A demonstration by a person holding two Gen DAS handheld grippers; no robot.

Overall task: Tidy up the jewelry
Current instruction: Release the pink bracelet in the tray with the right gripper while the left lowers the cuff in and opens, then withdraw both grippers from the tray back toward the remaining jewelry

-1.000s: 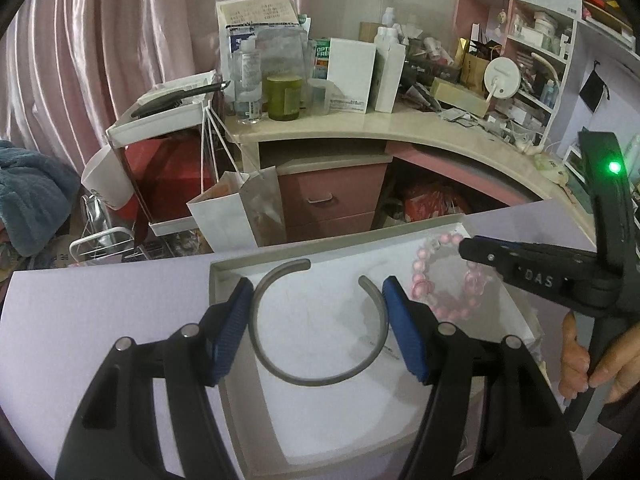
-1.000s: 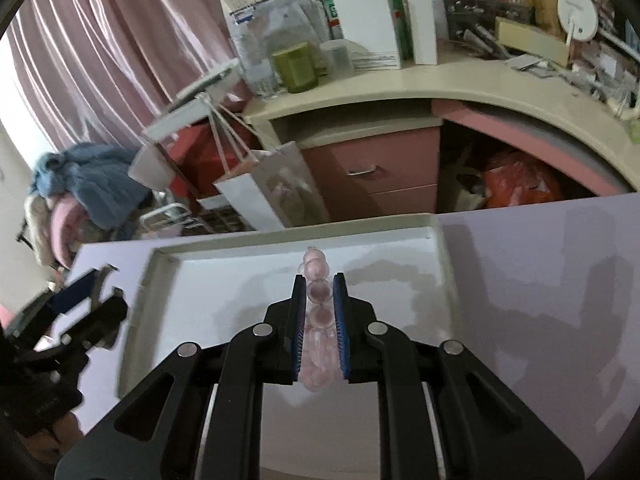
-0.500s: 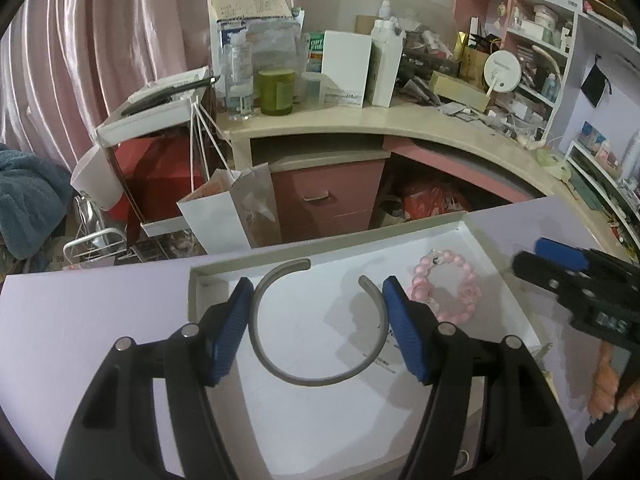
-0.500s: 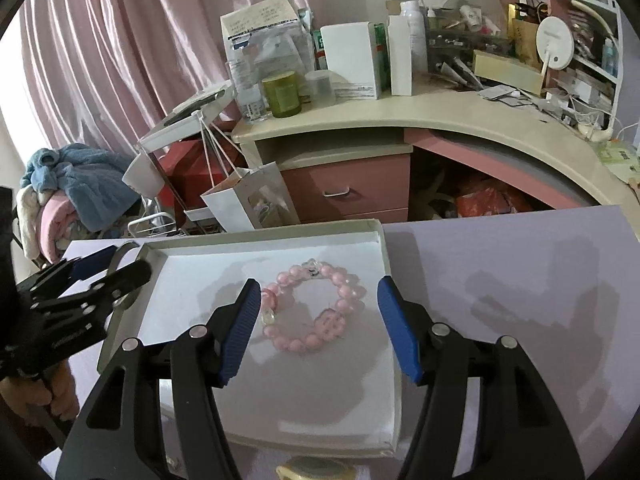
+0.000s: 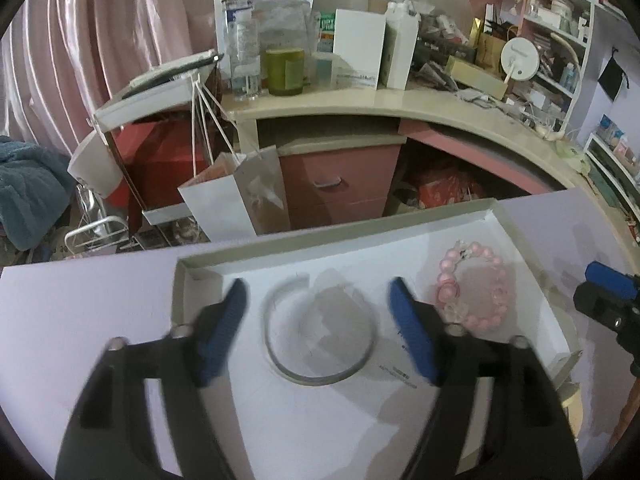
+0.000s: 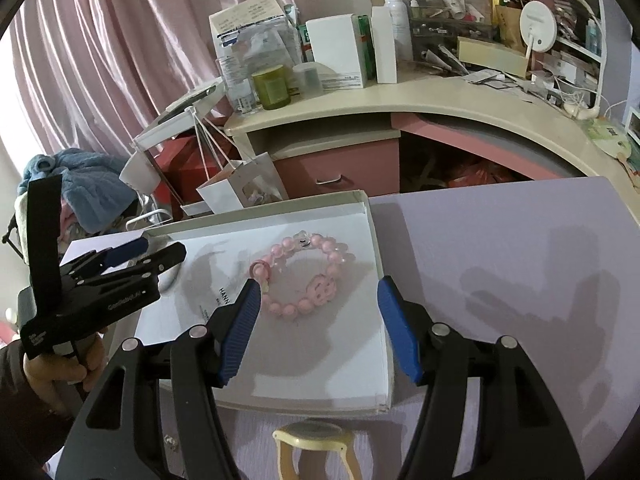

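A grey open bangle (image 5: 320,379) lies flat in the white tray (image 5: 340,236), between the blue pads of my left gripper (image 5: 316,286). Its jaws are opening and the pads stand clear of the bangle on both sides. To the right in the same tray lies a pink bead bracelet (image 5: 472,292). In the right wrist view this bracelet (image 6: 320,290) rests on the tray floor just ahead of my right gripper (image 6: 318,292), which is open and touches nothing. The left gripper (image 6: 160,250) shows at the tray's left end, the right gripper (image 5: 600,292) at the right edge.
The tray (image 6: 260,216) sits on a lilac table (image 6: 500,280). A watch with a cream strap (image 6: 312,436) lies on the table just in front of the tray. Beyond the table stand a cluttered desk (image 5: 400,100) and a paper bag (image 5: 240,196).
My right gripper opened, dropped the pink bracelet into the tray and drew back to the right. My left jaws spread off the grey bangle, which now lies loose in the tray.
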